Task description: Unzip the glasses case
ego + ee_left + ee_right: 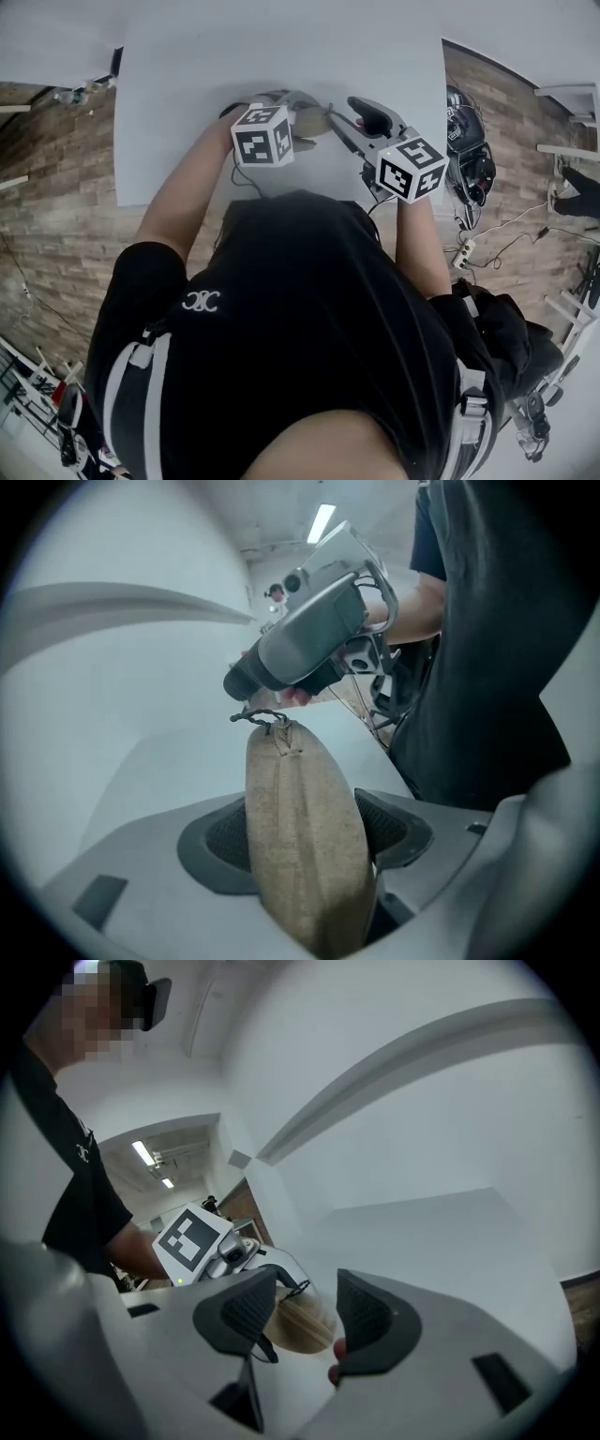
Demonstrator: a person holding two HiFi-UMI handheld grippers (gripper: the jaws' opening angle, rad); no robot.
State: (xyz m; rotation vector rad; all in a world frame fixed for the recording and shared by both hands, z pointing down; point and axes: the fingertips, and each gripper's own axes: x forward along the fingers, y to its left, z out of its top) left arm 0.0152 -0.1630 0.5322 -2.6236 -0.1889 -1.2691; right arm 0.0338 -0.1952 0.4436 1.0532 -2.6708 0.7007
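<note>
The tan fabric glasses case (pixel 305 846) stands on end between the jaws of my left gripper (pixel 305 841), which is shut on its sides and holds it above the white table (pixel 187 75). Its zipper seam faces the camera, and a dark pull cord (pixel 258 716) hangs off the case's far tip. My right gripper (pixel 305 1312) is open; its pads (pixel 239 1312) are apart with nothing pressed between them. Past that gap the case (pixel 300 1327) and its cord (pixel 298 1288) show. In the head view the case (pixel 314 122) sits between the left gripper (pixel 302 120) and the right gripper (pixel 345 120).
The table's right edge (pixel 444 112) borders a wood floor. There a black chair or rig (pixel 469 159) stands, with a power strip and cables (pixel 464 253) below it. White furniture legs (pixel 562 94) stand at far right. The person's torso fills the lower head view.
</note>
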